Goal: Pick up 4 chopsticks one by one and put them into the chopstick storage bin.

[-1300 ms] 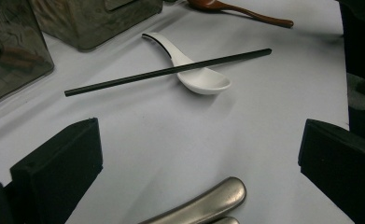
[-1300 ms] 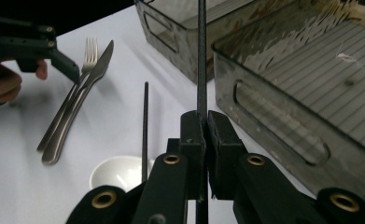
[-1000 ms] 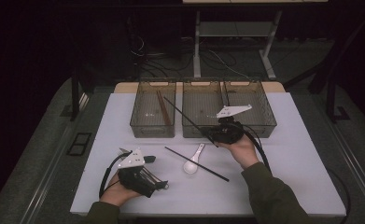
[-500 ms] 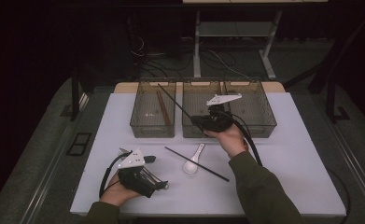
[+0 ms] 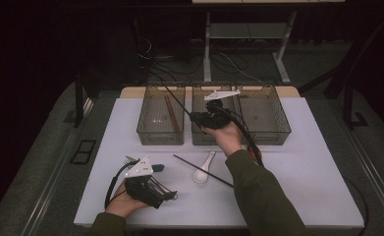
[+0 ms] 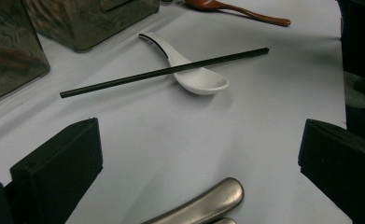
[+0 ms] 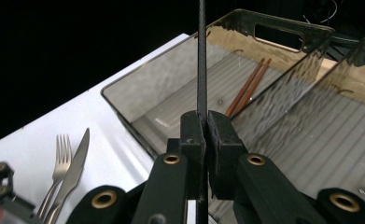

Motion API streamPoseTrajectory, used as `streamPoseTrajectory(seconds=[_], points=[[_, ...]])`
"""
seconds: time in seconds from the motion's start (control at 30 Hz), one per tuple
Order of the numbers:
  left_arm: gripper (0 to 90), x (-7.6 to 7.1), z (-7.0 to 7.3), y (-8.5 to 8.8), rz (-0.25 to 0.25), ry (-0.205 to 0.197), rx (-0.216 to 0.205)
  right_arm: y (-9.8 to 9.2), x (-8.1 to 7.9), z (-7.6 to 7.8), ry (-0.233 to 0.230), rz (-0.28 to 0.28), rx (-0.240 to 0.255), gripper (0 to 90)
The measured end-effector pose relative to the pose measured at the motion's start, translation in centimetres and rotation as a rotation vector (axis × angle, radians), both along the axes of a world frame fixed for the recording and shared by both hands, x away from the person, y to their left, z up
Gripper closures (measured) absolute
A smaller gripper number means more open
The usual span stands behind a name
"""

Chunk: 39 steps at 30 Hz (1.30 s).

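My right gripper (image 5: 196, 117) is shut on a black chopstick (image 5: 179, 102) that slants up and left over the left bin (image 5: 145, 132). In the right gripper view the closed pads (image 7: 192, 130) pinch the black chopstick (image 7: 201, 56) above that bin (image 7: 138, 105), where two brown chopsticks (image 7: 247, 88) lie. A second black chopstick (image 5: 211, 174) rests across a white spoon (image 5: 203, 170) on the table. My left gripper (image 5: 172, 195) lies at the front left, open. Its wide-apart jaws frame bare table, with the white spoon (image 6: 194, 77) and black chopstick (image 6: 164, 71) beyond.
Three clear bins stand in a row at the back: left, middle (image 5: 199, 137) and right (image 5: 265, 132). A brown spoon (image 6: 238, 11) lies near the bins. A fork (image 7: 59, 179) and knife (image 7: 75, 170) lie by the left hand, their metal handles (image 6: 199, 205) under the left gripper.
The right hand has carried the black chopstick left and away, from the front of the middle and right bins toward the left bin. The left gripper has stayed put.
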<state>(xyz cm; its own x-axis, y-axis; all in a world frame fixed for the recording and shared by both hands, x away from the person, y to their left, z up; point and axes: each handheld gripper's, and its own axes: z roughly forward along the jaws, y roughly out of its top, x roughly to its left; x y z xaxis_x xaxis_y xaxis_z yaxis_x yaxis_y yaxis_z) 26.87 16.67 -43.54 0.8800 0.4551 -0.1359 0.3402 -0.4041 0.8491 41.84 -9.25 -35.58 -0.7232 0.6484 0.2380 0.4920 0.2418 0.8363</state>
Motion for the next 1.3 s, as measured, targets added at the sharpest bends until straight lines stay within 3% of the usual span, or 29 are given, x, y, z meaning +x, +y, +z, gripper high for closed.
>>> streamPoseTrajectory(seconds=[0.23,0.8,1.3], points=[[0.0,0.0,0.0,0.0,0.001,-0.005,0.0,2.1,0.9,0.0,-0.018,-0.019,0.013,85.6],[0.0,-0.1,0.2,0.2,0.006,0.0,-0.015,7.2,3.1,-1.3,0.005,-0.022,-0.009,85.6],[0.0,-0.1,0.2,0.2,0.003,-0.004,-0.016,8.9,3.6,-3.6,0.032,-0.016,-0.099,84.6]])
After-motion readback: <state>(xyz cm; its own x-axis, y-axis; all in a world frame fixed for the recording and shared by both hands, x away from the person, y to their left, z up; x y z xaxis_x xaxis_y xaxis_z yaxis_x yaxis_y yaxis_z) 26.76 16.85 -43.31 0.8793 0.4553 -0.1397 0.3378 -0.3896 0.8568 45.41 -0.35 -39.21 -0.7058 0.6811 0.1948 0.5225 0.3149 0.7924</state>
